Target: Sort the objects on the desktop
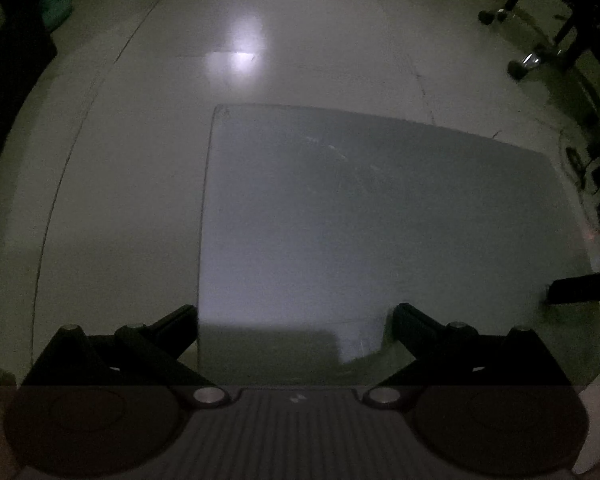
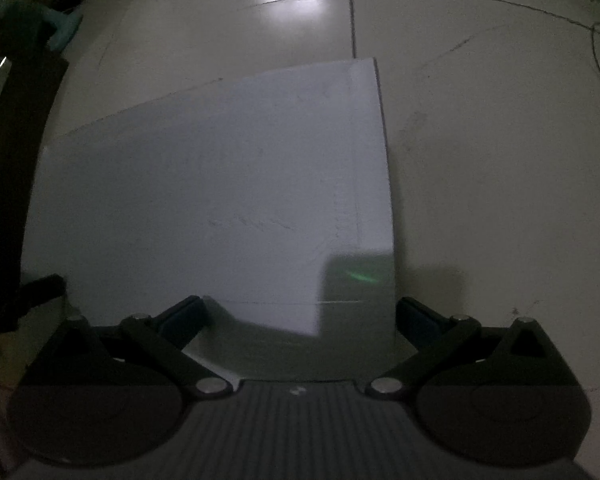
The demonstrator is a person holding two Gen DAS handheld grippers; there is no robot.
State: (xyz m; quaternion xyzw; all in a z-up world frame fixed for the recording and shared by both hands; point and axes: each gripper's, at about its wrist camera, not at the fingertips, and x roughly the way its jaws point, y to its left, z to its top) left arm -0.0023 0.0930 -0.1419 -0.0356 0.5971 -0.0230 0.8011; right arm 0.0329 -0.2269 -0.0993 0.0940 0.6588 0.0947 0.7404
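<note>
The scene is dim. A bare white tabletop (image 1: pixel 380 220) fills the right of the left wrist view, seen from above, with the floor past its edges. My left gripper (image 1: pixel 296 320) is open and empty over its near left part. The same tabletop (image 2: pixel 220 184) fills the left of the right wrist view. My right gripper (image 2: pixel 300 316) is open and empty over its near right edge. No desktop object shows in either view.
Pale tiled floor (image 1: pixel 140 160) lies around the table, with a light glare on it (image 1: pixel 240 48). Dark chair legs with castors (image 1: pixel 528 64) stand at the far right of the left wrist view. A dark upright edge (image 2: pixel 12 160) and a teal thing (image 2: pixel 64 28) sit at the left of the right wrist view.
</note>
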